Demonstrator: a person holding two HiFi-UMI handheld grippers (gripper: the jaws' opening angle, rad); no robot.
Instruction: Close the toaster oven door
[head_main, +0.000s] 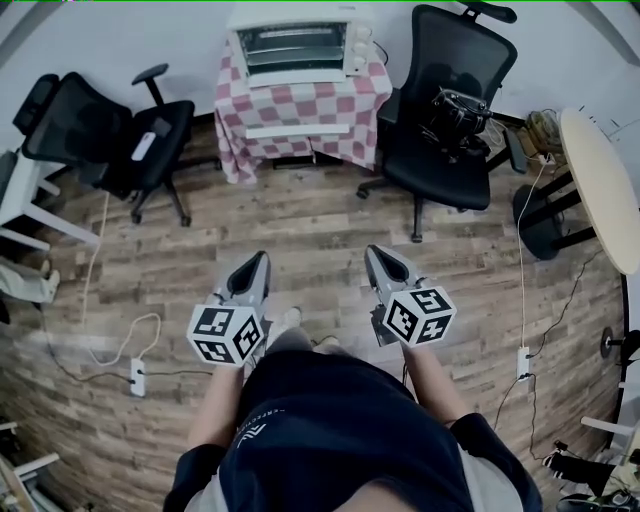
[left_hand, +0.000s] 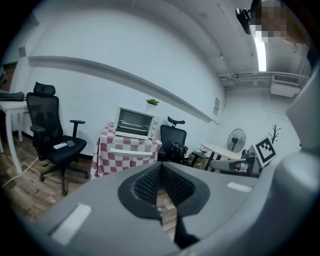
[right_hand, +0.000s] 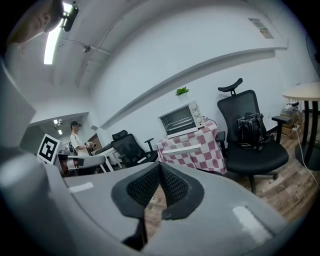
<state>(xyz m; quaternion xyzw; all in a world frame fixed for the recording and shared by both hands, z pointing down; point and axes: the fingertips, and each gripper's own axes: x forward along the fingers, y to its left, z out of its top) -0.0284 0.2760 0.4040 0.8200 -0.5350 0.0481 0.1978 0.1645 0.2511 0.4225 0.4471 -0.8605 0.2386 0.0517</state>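
Note:
A white toaster oven (head_main: 300, 45) stands on a small table draped in a red-and-white checked cloth (head_main: 300, 105) against the far wall. Its door hangs open to the front, with the white handle bar (head_main: 297, 130) at the front edge. The oven (left_hand: 134, 122) and handle (left_hand: 131, 151) also show in the left gripper view, and the oven (right_hand: 181, 119) again in the right gripper view. My left gripper (head_main: 258, 262) and right gripper (head_main: 378, 255) are held side by side over the wood floor, far from the oven. Both are shut and hold nothing.
A black office chair (head_main: 110, 135) stands left of the oven table. Another chair (head_main: 445, 110) on the right carries a black bag (head_main: 455, 115). A round table (head_main: 600, 180) is at the right edge. Cables and a power strip (head_main: 137, 375) lie on the floor. A person (right_hand: 76, 137) stands far off.

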